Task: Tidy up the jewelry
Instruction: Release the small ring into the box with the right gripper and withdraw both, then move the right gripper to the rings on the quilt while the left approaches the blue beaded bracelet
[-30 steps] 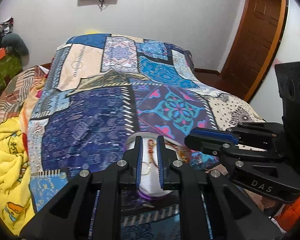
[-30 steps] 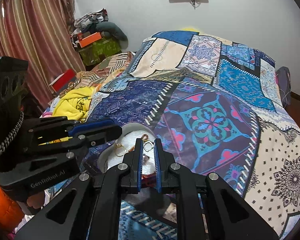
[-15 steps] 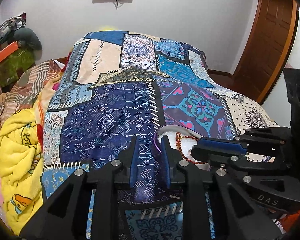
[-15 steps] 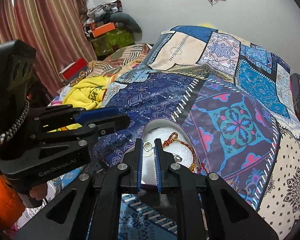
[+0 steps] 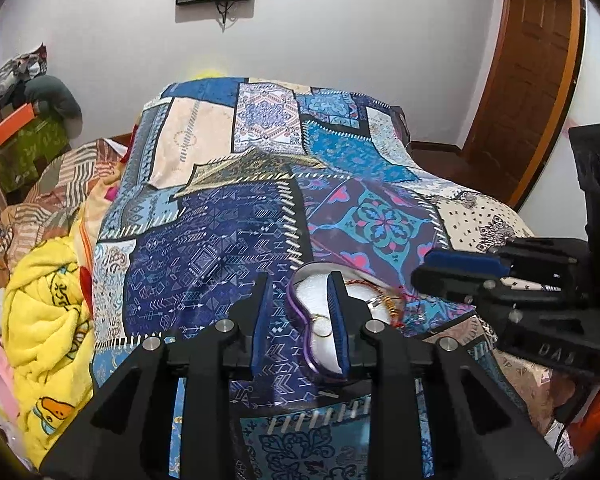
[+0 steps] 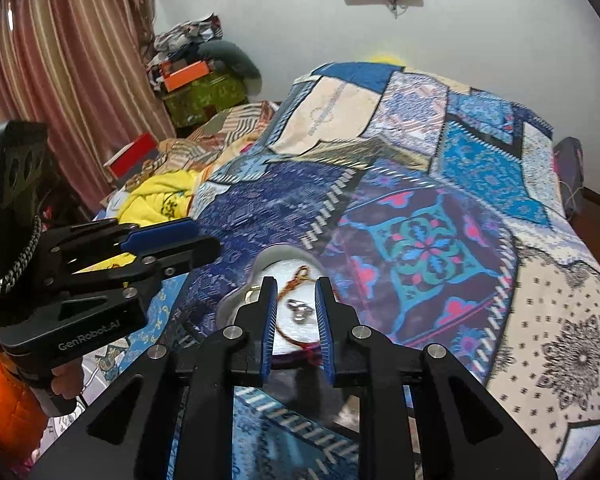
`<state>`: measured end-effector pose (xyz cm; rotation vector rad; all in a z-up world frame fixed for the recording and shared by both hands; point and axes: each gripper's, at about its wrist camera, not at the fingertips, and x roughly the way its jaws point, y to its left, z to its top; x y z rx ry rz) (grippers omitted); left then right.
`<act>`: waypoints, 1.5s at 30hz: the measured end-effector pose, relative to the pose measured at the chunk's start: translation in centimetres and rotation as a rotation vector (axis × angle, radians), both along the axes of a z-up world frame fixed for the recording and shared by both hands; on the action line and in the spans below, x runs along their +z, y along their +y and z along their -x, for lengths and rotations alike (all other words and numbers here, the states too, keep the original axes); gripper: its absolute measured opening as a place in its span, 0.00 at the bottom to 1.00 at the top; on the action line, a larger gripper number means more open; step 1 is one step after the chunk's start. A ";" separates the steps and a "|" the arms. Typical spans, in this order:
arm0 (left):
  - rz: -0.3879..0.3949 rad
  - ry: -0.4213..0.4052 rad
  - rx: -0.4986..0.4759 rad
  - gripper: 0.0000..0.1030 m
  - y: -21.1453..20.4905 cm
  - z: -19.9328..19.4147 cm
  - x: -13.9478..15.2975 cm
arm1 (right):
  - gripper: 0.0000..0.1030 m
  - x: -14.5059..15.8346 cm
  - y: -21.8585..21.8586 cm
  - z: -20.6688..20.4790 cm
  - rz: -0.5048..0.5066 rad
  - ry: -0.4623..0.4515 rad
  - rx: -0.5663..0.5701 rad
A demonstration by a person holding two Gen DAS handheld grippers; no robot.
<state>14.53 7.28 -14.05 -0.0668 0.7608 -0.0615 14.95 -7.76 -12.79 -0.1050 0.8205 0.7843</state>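
Note:
A heart-shaped jewelry box [image 5: 314, 300] with a purple rim and white lining lies open on the patchwork bedspread. It holds a gold hoop earring [image 5: 323, 325] and a red-and-gold thread bracelet [image 5: 388, 300]. My left gripper [image 5: 298, 318] is open, its right finger over the box's left rim. In the right wrist view the box [image 6: 284, 268] shows the bracelet [image 6: 296, 276] and a small silver piece [image 6: 300, 308] between my fingers. My right gripper [image 6: 296, 312] is open and empty, just above the box.
The patchwork bedspread [image 5: 228, 240] covers the bed. A yellow blanket [image 5: 44, 312] is bunched at the left edge. Boxes and clothes [image 6: 196, 80] pile by the curtain. A wooden door [image 5: 528, 80] stands at the right.
Both grippers have opened wider. The left gripper has shifted left, so the box now sits under its right finger. The right gripper has moved closer over the box.

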 end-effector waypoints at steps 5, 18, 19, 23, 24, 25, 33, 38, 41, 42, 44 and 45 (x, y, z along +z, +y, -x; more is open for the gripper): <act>-0.017 -0.016 -0.022 0.31 -1.6 0.3 0.9 | 0.17 0.6 -2.3 -0.1 -0.005 -0.011 -0.052; -0.057 -0.006 -0.104 0.39 -7.2 0.0 1.1 | 0.17 0.0 -8.2 -0.2 0.006 0.001 -0.146; -0.057 0.000 -0.110 0.39 -7.5 -0.1 0.9 | 0.17 -0.2 -8.7 -0.3 0.009 0.005 -0.155; -0.054 0.031 -0.138 0.40 -9.1 -0.7 -0.1 | 0.17 -1.0 -10.3 -0.6 0.018 0.025 -0.178; -0.053 0.041 -0.143 0.40 -9.5 -0.8 -0.4 | 0.17 -1.1 -10.5 -0.7 0.021 0.030 -0.180; -0.052 0.052 -0.149 0.40 -9.8 -0.9 -0.8 | 0.17 -1.5 -10.8 -0.8 0.027 0.038 -0.182; -0.028 0.153 -0.217 0.40 -11.7 -1.0 -3.8 | 0.17 -3.6 -11.5 -1.0 0.068 0.079 -0.154; -0.033 0.202 -0.223 0.40 -12.0 -1.1 -5.6 | 0.17 -4.9 -11.2 -1.1 0.099 0.100 -0.130; -0.006 0.223 -0.208 0.39 -11.5 -1.6 -6.3 | 0.17 -5.6 -11.1 -1.2 0.121 0.104 -0.130; 0.000 0.229 -0.206 0.35 -11.3 -1.8 -6.5 | 0.17 -5.7 -11.1 -1.3 0.124 0.109 -0.127; -0.002 0.233 -0.198 0.34 -11.2 -2.1 -6.7 | 0.17 -6.0 -11.1 -1.4 0.126 0.119 -0.120; -0.008 0.233 -0.194 0.33 -11.2 -2.2 -6.9 | 0.17 -6.1 -11.0 -1.4 0.127 0.121 -0.116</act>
